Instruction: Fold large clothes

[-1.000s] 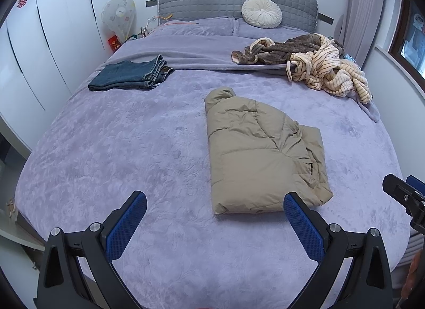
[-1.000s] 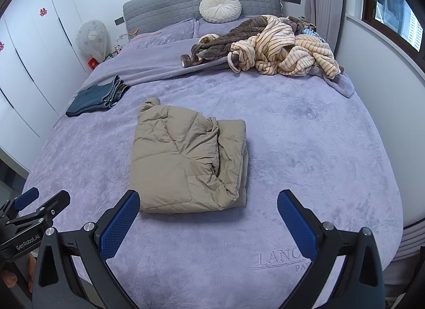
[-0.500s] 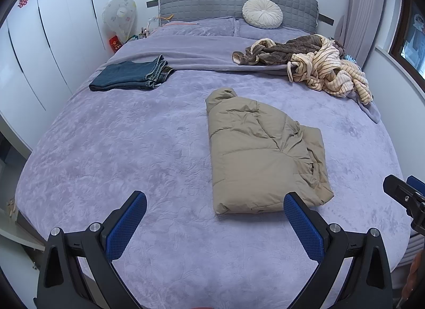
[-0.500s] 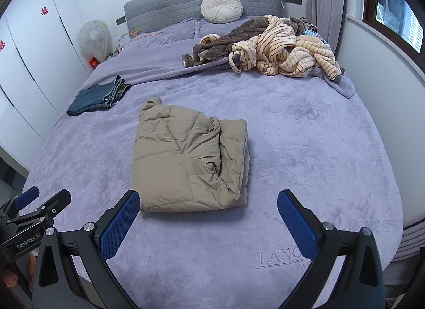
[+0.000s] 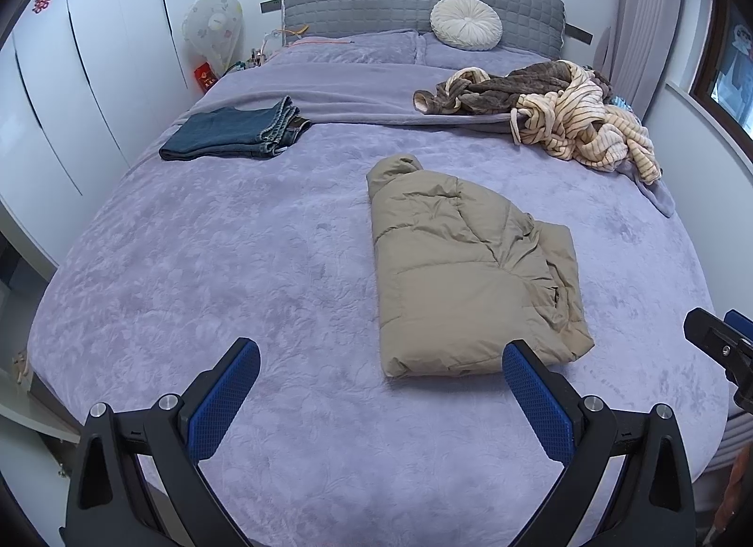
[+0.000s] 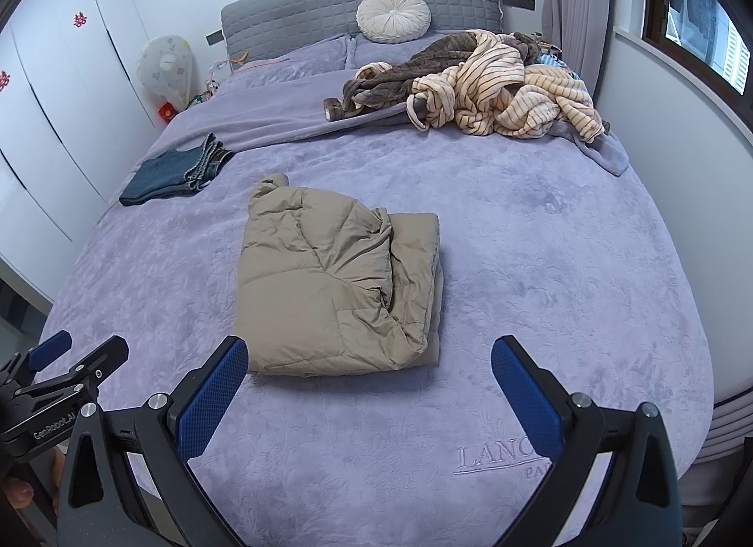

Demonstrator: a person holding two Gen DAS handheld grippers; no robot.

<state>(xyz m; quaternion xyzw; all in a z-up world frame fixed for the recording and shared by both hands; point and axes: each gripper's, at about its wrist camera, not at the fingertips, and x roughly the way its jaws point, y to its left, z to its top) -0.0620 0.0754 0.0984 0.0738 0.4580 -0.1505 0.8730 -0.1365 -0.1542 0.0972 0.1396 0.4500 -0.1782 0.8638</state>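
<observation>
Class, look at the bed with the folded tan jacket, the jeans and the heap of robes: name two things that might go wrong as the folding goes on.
1. The tan puffer jacket is bulky and its right layers already look loose; it may spring open if nudged or lifted by one edge.
2. The striped robe is tangled with the brown robe; pulling one with the open right gripper or left gripper could drag both across the bed.

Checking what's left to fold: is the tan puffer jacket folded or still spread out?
Folded. The tan puffer jacket lies as a compact rectangle on the bed, layers stacked along its right edge, no sleeves spread out.
</observation>
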